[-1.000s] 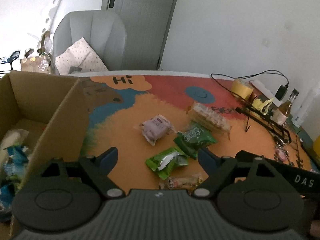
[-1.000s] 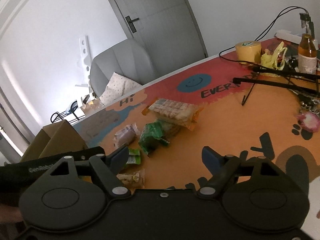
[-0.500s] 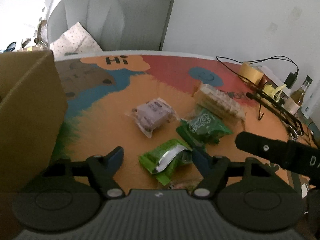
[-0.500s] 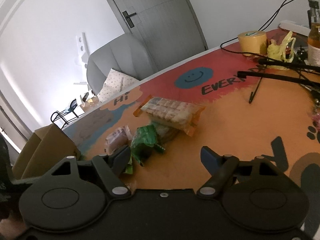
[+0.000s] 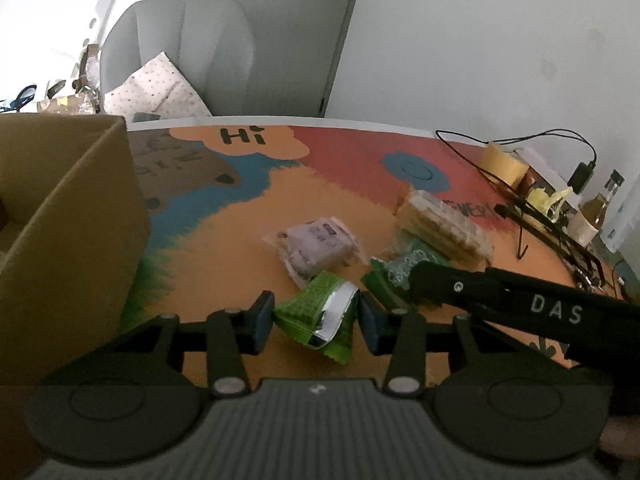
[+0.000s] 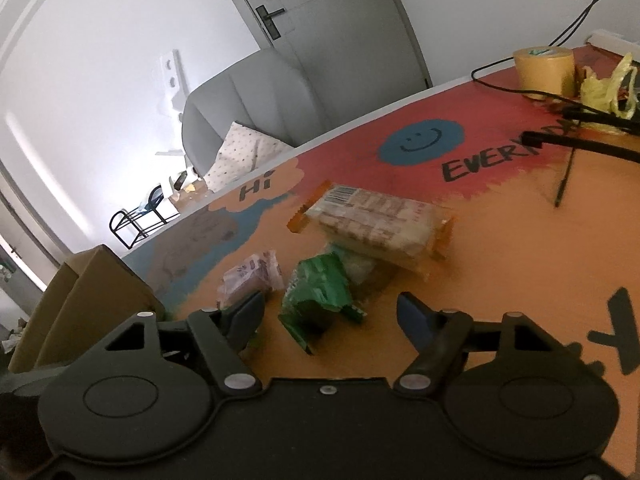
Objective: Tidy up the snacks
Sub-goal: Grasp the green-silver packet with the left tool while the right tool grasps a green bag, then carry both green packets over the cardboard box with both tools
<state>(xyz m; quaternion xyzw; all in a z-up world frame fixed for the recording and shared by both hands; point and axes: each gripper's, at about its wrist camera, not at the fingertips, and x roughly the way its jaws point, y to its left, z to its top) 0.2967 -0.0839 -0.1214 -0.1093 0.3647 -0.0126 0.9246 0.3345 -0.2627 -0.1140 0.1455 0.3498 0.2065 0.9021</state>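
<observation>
Your worktop (image 5: pixel 224 264) wears a bright cartoon mat, orange, red and blue; a grey chair (image 5: pixel 180 52) and a door (image 6: pixel 332 16) stand behind it, a box (image 5: pixel 68 216) at its left edge. The light-green packet (image 5: pixel 316 316) lies between your left hand-held gripper (image 5: pixel 316 318) pads, its long axis running away toward the purple packet (image 5: pixel 316 248); the jaws are closing, pads just touching it. Your right hand-held gripper (image 6: pixel 332 314) is closing too, wide apart, with the dark-green packet (image 6: pixel 316 292) between its fingers, untouched. The biscuits (image 6: pixel 376 224) lie beyond.
</observation>
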